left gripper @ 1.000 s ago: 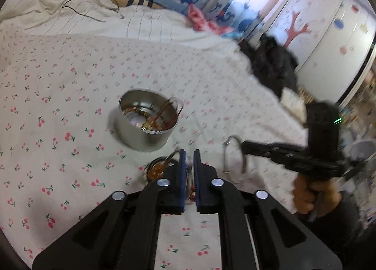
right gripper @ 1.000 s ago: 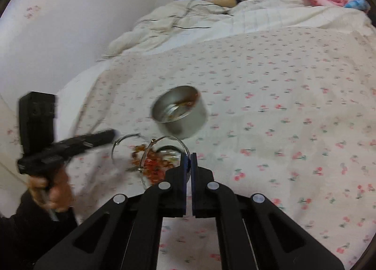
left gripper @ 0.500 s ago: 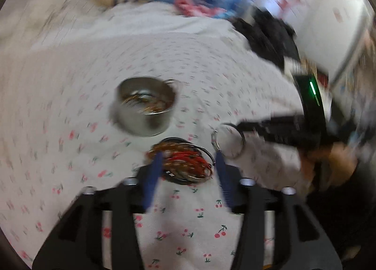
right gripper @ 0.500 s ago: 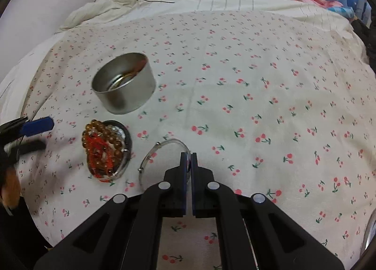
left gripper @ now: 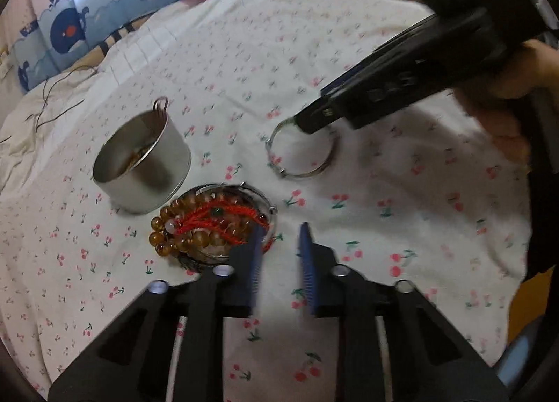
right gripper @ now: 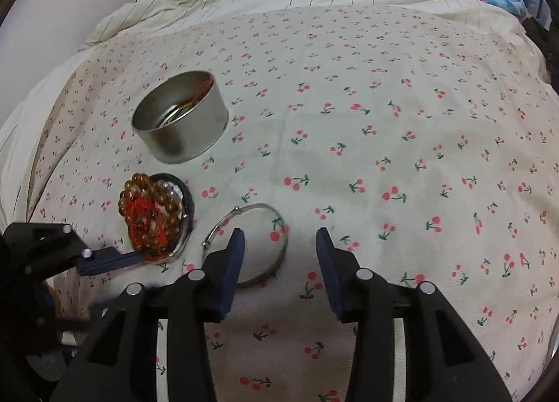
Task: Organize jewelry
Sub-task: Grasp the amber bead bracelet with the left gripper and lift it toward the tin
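Both grippers are matte black, angular frames with triangular cut-outs, and the left gripper (left gripper: 279,255) shows blue pads lining its fingers (left gripper: 307,262). The right gripper (right gripper: 279,262) has the same dark-blue pads and round silver screw heads on its knuckles. Pale rods run between the black arms.

The left gripper (left gripper: 279,255) is angled steeply downward, its jaws being closed with nothing between the pads. The right gripper (right gripper: 279,248) is likewise pitched down, jaws being opened, gripped by a hand (left gripper: 506,94).
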{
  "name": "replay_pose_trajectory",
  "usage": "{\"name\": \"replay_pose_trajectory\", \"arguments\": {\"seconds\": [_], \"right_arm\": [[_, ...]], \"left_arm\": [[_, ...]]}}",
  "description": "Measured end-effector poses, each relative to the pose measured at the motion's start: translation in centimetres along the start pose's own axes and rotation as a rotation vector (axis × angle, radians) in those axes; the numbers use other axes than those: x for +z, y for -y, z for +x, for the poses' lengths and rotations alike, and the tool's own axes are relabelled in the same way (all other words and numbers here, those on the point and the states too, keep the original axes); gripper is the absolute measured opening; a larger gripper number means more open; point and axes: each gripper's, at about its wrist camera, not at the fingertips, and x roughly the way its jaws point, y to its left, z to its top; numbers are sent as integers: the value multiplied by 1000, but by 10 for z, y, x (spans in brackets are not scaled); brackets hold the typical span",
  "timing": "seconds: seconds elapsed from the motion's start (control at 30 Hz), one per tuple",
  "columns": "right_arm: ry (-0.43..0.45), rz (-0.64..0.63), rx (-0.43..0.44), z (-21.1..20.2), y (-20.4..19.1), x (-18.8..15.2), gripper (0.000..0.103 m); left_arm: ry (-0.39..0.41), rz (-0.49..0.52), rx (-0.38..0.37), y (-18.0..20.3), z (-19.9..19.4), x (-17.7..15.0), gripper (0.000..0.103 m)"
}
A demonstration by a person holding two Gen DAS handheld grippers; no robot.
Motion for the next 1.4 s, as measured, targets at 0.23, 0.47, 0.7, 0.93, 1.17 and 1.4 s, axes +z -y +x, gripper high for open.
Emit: {"name": "replay_pose_trajectory", "arguments": {"seconds": [0.23,0.47,0.7,0.93,1.17,1.4], "right_arm": [[-11,16,3,2,5,-1,42],[25,29,16,-2,4,0,42],[107,-63,220,-12,-35,5,42],[3,-127,162,28,-59,4,34],[8,-155,177,31,-66,3,8],[93,-151,172,1,-67,8,4]], "left_arm": [[93,-243,-206,-45,-26,3,0],[259,-547,-360,-122,-62,-20,0],[154,-552,-270,-121,-45,-24,1],[95,-708,-271,-139,-14,-37,35],[26,-760,-302,-136,20,-37,14],[206,-754,-289,-151,-29,-37,10]]}}
